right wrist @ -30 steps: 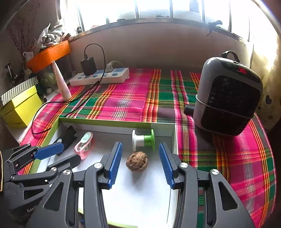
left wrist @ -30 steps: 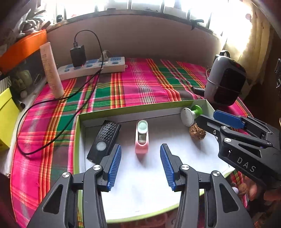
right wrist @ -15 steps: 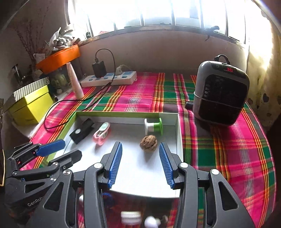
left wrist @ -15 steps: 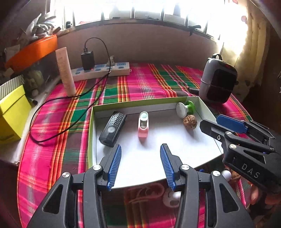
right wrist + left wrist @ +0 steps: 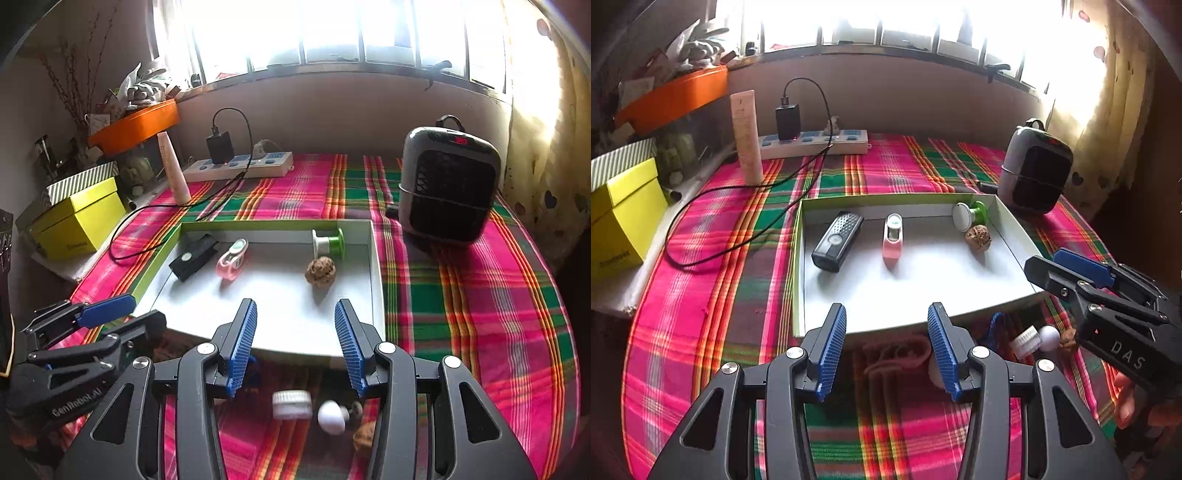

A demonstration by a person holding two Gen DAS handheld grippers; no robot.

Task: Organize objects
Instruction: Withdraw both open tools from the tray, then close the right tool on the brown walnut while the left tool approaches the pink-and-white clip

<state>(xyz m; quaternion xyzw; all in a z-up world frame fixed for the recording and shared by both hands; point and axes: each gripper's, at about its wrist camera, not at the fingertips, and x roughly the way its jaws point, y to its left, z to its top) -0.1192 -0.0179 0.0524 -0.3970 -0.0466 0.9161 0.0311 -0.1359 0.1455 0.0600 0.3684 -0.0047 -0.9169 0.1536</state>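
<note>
Four items in tray (image 5: 1012, 229); both grippers empty, fingers apart.

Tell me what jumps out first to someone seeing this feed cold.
The loud pink-and-green plaid cloth, then the white tray at its centre holding a black gadget, pink case, green-and-white spool and walnut. A grey heater stands to the tray's right. Small loose items lie on the cloth nearer than the tray.

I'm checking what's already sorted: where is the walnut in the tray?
In both wrist views the walnut lies in the white tray, near its far right corner, just in front of the green-and-white spool.
</note>
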